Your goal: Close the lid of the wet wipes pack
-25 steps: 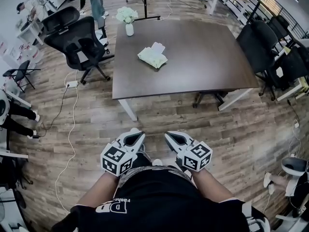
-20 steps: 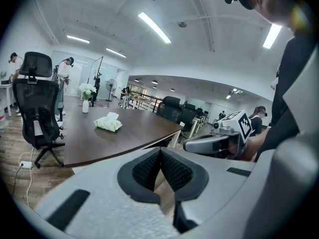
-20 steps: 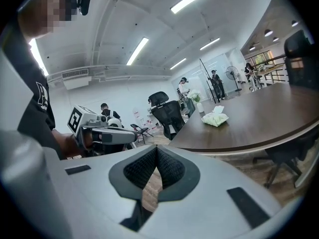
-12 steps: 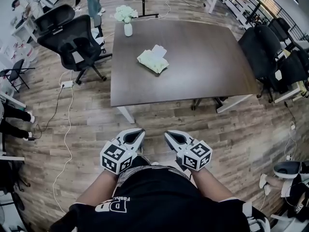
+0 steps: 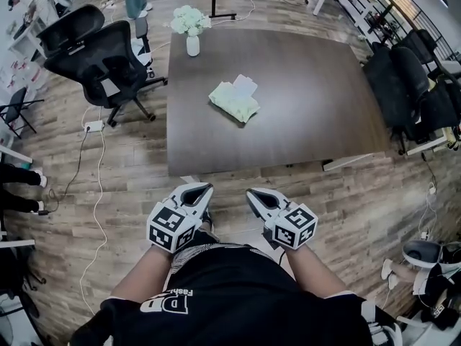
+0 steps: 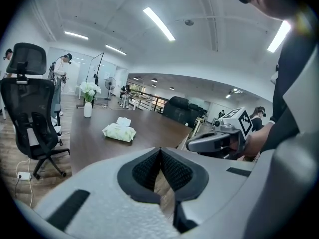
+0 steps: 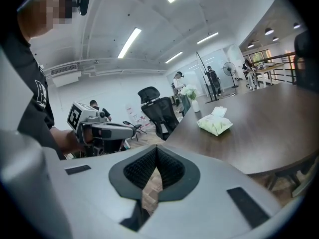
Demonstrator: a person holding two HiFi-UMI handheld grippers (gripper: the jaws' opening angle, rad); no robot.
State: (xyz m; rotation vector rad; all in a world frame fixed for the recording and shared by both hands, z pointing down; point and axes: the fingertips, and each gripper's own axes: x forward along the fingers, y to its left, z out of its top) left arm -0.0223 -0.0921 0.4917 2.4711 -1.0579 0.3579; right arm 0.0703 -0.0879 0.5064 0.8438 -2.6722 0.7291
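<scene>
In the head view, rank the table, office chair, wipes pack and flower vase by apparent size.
1. table
2. office chair
3. wipes pack
4. flower vase, though these last two look nearly alike.

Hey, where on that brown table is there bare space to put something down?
The right half of the table is bare, from the wet wipes pack to the right edge. The near strip between the pack and the front edge is free too. Only the far left corner is taken, by the vase of flowers.
</scene>
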